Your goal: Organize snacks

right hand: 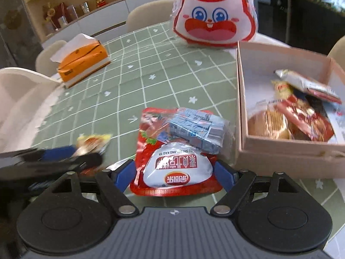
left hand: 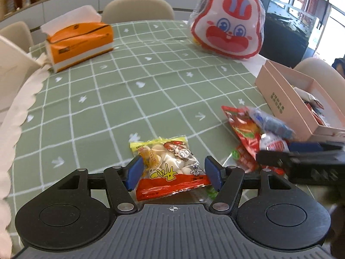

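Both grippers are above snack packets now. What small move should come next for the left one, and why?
Probably lower the left gripper a little further and close. Its jaws stand open on either side of the yellow and red packet, which lies flat on the green tablecloth, and the pads do not press it yet. The pink box that already holds snacks looks like the place for it afterwards.

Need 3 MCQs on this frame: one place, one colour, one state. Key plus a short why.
1. The pink cardboard box sits where, relative to the red-and-white snack packet in the right wrist view?
A right B left C behind
2. The tissue box is mainly:
A blue B orange C green
3. The left gripper is:
A shut empty B open around the yellow-and-red snack bag C inside the box

A: box lies to the packet's right.
B: orange body, white band.
B: blue pads flank the bag with gaps.
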